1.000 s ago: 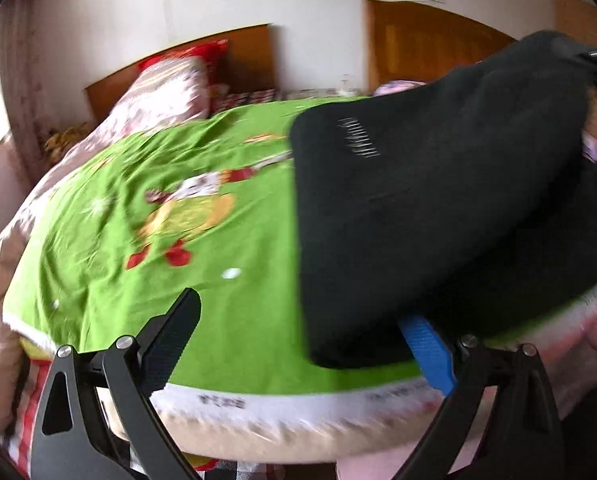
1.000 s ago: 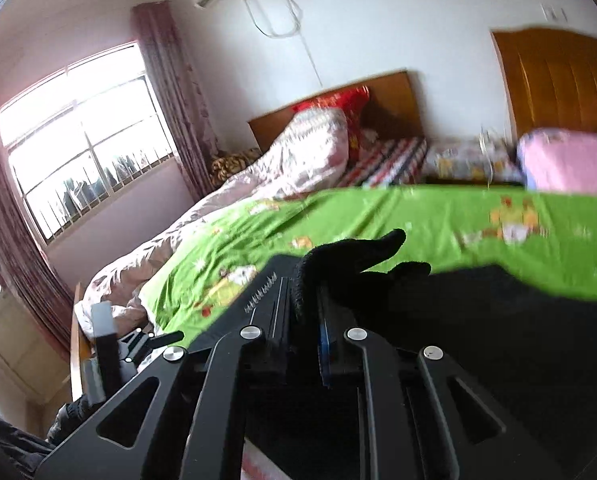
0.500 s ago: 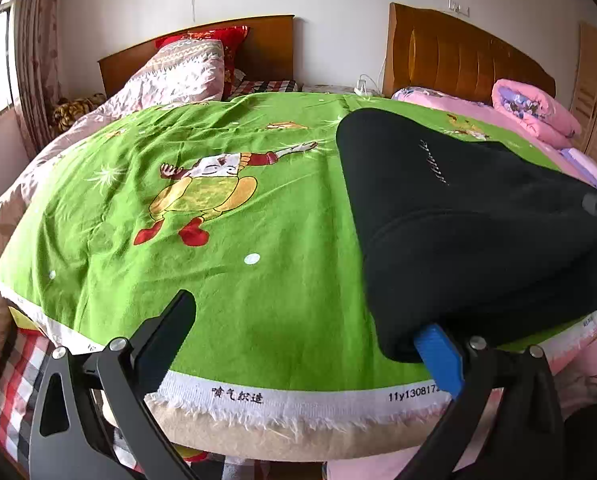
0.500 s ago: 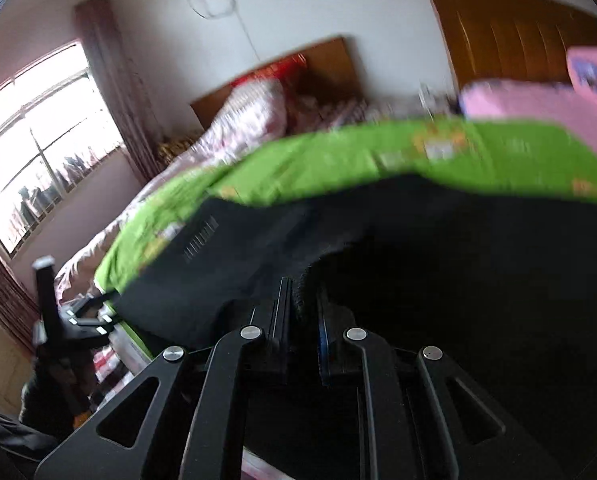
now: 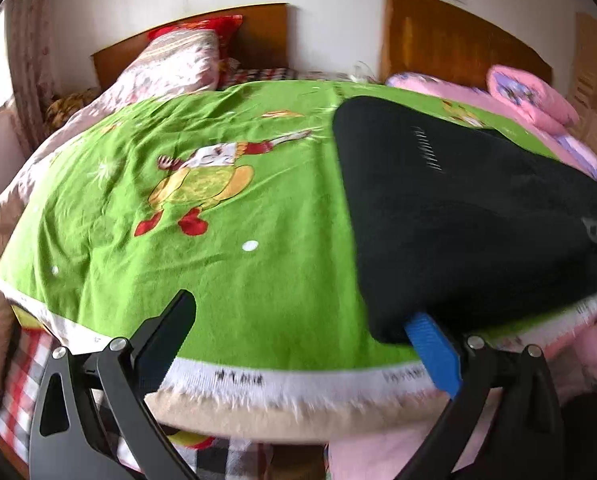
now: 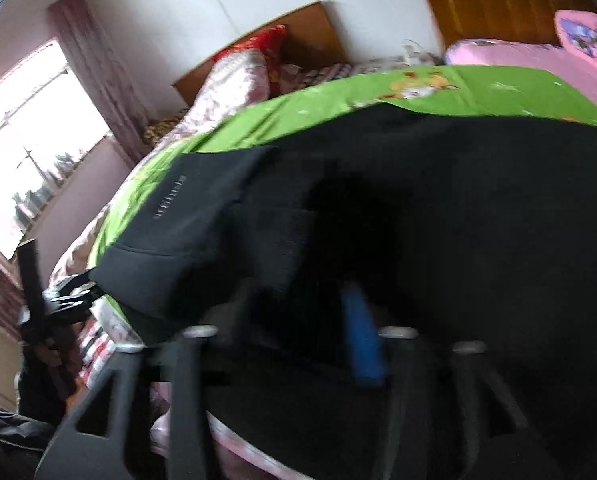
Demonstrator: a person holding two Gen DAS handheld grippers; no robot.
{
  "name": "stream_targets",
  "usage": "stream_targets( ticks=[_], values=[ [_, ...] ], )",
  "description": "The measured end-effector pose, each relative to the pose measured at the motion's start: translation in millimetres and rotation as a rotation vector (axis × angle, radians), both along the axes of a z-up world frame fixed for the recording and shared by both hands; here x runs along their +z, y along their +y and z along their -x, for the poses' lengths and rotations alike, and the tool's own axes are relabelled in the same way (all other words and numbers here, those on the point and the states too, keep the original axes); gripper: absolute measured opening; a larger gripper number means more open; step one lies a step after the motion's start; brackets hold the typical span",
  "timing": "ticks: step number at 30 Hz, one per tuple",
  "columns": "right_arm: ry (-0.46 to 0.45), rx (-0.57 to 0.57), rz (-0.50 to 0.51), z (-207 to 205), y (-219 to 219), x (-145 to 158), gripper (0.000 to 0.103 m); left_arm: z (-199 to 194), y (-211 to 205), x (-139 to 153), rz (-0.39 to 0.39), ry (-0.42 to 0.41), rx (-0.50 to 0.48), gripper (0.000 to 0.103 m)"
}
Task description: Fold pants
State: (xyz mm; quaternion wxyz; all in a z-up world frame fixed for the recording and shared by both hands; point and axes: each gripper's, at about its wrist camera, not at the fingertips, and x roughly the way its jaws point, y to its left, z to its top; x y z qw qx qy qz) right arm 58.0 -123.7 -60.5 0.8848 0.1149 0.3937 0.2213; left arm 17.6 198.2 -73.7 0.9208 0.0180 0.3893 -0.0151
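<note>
Black pants (image 5: pixel 458 208) lie folded on the right side of the green cartoon bedsheet (image 5: pixel 218 240), with a small white logo on top. My left gripper (image 5: pixel 302 312) is open wide at the bed's near edge, its blue right pad (image 5: pixel 430 344) touching the pants' near corner and nothing between its jaws. In the right wrist view the pants (image 6: pixel 418 200) fill the frame. My right gripper (image 6: pixel 302 312) sits low over them, blurred, its jaws opening. Black cloth lies between the spread fingers, and the blue pad (image 6: pixel 360 336) stands clear of it.
Two wooden headboards (image 5: pixel 458 40) stand against the far wall. Floral and red pillows (image 5: pixel 178 60) lie at the back left, and pink bedding (image 5: pixel 530 92) at the back right. A bright window (image 6: pixel 26 140) is on the left. A checked blanket (image 5: pixel 14 360) hangs below the bed's edge.
The right gripper came down with the lifted pants layer, laying it flat over the rest, and its jaws went from shut on the cloth to spread apart. The left gripper stayed open in place.
</note>
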Motion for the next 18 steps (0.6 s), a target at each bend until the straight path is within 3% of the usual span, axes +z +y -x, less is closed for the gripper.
stream_targets(
  ticks=[2,4,8,11,14,16,18],
  values=[
    [-0.06,-0.009,0.032,8,-5,14,0.071,17,-7,23,0.011,-0.051,-0.092,0.1],
    [-0.123,-0.014,0.064,11,-4,29,0.071,26,-8,51,0.094,-0.136,-0.133,0.101],
    [-0.197,0.027,0.082,3,22,45,0.064,1,-20,75,0.156,-0.228,-0.097,0.101],
    [-0.215,0.098,0.156,-1,59,39,0.062,-33,-37,61,0.152,-0.169,-0.103,0.101],
    [-0.155,0.162,0.26,-2,82,11,0.062,-55,-61,19,0.074,-0.035,-0.126,0.101],
    [-0.16,0.169,0.21,2,74,2,0.062,-58,-64,-3,0.047,0.001,-0.115,0.102],
    [-0.133,0.177,0.174,1,67,1,0.062,-57,-51,-8,0.147,0.013,-0.111,0.102]
  ],
)
